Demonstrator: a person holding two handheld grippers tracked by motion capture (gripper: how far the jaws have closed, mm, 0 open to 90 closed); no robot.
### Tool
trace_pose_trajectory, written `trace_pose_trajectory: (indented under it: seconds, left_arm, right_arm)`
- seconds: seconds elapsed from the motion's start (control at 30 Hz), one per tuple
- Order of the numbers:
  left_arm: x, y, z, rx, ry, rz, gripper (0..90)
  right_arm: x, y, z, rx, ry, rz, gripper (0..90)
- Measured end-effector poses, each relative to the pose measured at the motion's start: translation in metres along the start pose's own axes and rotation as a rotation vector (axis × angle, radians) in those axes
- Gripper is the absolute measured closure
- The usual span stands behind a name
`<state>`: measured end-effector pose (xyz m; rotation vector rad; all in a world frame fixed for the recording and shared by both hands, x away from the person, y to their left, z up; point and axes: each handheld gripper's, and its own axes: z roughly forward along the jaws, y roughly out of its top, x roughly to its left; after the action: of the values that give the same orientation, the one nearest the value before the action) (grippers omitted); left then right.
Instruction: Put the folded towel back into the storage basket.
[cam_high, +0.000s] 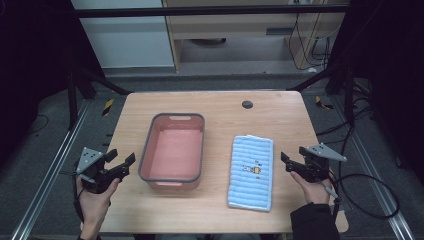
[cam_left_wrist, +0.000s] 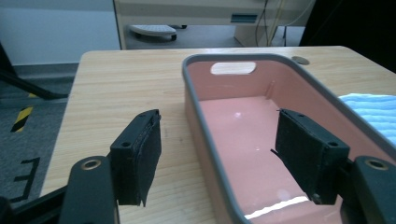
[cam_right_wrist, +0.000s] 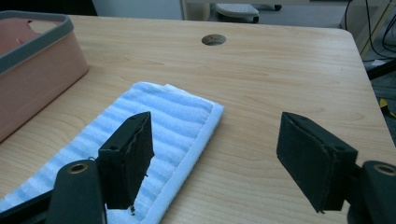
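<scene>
A pink basin with a grey rim (cam_high: 200, 145) stands empty in the middle of the wooden table (cam_high: 220, 107). To its right lies a folded blue-and-white striped towel (cam_high: 251, 171) with a small yellow picture on it. My left gripper (cam_high: 121, 157) hovers open at the table's left edge, its jaws aimed at the basin (cam_left_wrist: 212, 144). My right gripper (cam_high: 293, 156) is open at the right edge, just right of the towel (cam_right_wrist: 154, 133). Nothing sits between either pair of jaws.
A round cable hole (cam_high: 247, 104) sits near the table's far edge. Bare wood lies between basin and towel and along the front edge. Metal rails (cam_high: 45, 175) run along the floor on both sides, and cables (cam_high: 370, 185) trail at the right.
</scene>
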<state>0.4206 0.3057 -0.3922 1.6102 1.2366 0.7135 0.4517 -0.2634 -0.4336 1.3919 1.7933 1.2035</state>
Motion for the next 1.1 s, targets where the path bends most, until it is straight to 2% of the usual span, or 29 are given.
trace_pose_trajectory:
  seconds: [0.3,0.4,0.67,0.93,1.1]
  left_arm:
    - [-0.027,0.002,0.003,0.009,-0.059,0.027,29.4]
    - [-0.035,0.002,0.005,0.012,-0.069,0.050,29.5]
    - [-0.052,0.002,0.007,0.012,-0.095,0.068,30.3]
    - [-0.072,0.005,0.013,0.011,-0.116,0.111,30.6]
    - [-0.083,0.007,0.018,0.008,-0.136,0.131,30.8]
  right_arm:
    - [-0.001,0.006,-0.003,-0.024,-0.001,-0.013,27.8]
    - [-0.002,0.007,-0.004,-0.028,0.007,-0.013,27.8]
    - [-0.002,0.012,-0.004,-0.029,0.017,-0.028,28.0]
    - [0.000,0.025,-0.003,-0.060,0.025,-0.022,28.0]
    - [0.001,0.031,-0.001,-0.044,0.036,-0.022,27.7]
